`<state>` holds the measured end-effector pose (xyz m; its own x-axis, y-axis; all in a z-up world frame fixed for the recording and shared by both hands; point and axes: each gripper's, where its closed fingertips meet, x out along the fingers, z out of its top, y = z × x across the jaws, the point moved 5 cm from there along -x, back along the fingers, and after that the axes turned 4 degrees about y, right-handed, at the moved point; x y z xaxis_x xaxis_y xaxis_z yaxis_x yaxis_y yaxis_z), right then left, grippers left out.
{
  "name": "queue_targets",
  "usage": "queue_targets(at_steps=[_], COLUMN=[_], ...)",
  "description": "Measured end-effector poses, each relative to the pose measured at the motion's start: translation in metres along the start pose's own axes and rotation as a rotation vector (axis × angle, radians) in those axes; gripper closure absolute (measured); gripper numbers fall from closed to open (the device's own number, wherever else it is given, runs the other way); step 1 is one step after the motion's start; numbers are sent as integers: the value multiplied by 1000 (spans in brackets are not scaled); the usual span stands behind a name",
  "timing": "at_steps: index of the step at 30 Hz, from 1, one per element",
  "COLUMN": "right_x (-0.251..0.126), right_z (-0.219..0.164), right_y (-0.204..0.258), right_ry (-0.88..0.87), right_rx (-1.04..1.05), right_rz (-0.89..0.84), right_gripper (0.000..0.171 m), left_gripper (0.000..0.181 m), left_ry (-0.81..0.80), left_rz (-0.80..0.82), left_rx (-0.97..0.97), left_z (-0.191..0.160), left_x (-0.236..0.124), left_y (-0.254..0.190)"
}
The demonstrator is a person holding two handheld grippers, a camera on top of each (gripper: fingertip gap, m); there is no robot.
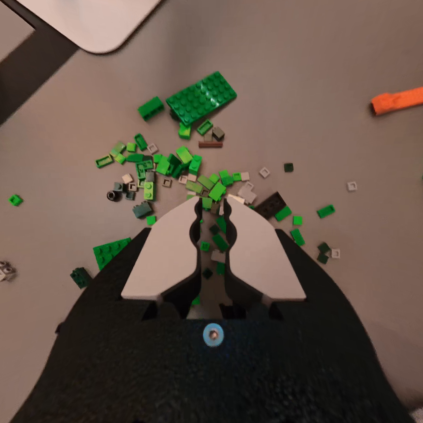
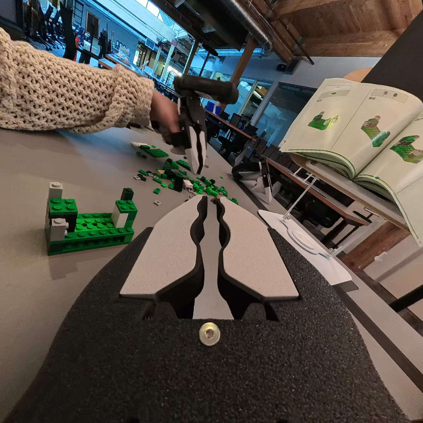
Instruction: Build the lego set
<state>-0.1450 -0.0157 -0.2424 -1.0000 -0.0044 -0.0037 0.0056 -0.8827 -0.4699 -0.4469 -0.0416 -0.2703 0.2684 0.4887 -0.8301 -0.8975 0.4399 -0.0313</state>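
A pile of loose bricks (image 1: 183, 169), mostly green with some grey and black, lies on the grey table. A large green plate (image 1: 201, 98) lies at its far side. My left gripper (image 1: 212, 201) hovers just above the near part of the pile, its jaws a narrow gap apart with nothing clearly held. It also shows in the right wrist view (image 2: 198, 170), pointing down over the pile (image 2: 183, 180). A partly built green model (image 2: 91, 224) with grey, white and black bricks stands left of my right gripper (image 2: 212, 198). That gripper is low over the table, jaws almost closed and empty.
An open instruction booklet (image 2: 366, 128) rests on a clear stand with a white base (image 2: 304, 242) at the right, near the table's edge. An orange brick separator (image 1: 398, 100) lies to the right of the pile. A knitted sleeve (image 2: 68, 91) reaches in from the left. One gripper's finger ends stand about 25 centimeters off the other's. To reach the large green plate (image 1: 201, 98) in a straight line is about 10 centimeters for my left fingers, about 25 centimeters for my right.
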Motion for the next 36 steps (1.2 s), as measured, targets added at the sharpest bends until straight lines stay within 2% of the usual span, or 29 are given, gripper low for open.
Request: queue_targets(at_steps=[12,19,26,36], right_x=[0,0,0,0], right_z=[0,0,0,0], right_y=[1,1,1,2], right_ry=[6,7,8,11], right_rx=[-16,-16,-19,-27], right_rz=[5,6,7,11], right_gripper=[164,164,164,164], left_gripper=[166,158,156,160], left_ry=[92,159,161,117], left_rz=[76,218,246,194], left_rx=[-89,-133,-122,-111], left_z=[-31,-49,-48,-42], left_x=[-18,-23,-21,-19], left_y=[21,42,44,37])
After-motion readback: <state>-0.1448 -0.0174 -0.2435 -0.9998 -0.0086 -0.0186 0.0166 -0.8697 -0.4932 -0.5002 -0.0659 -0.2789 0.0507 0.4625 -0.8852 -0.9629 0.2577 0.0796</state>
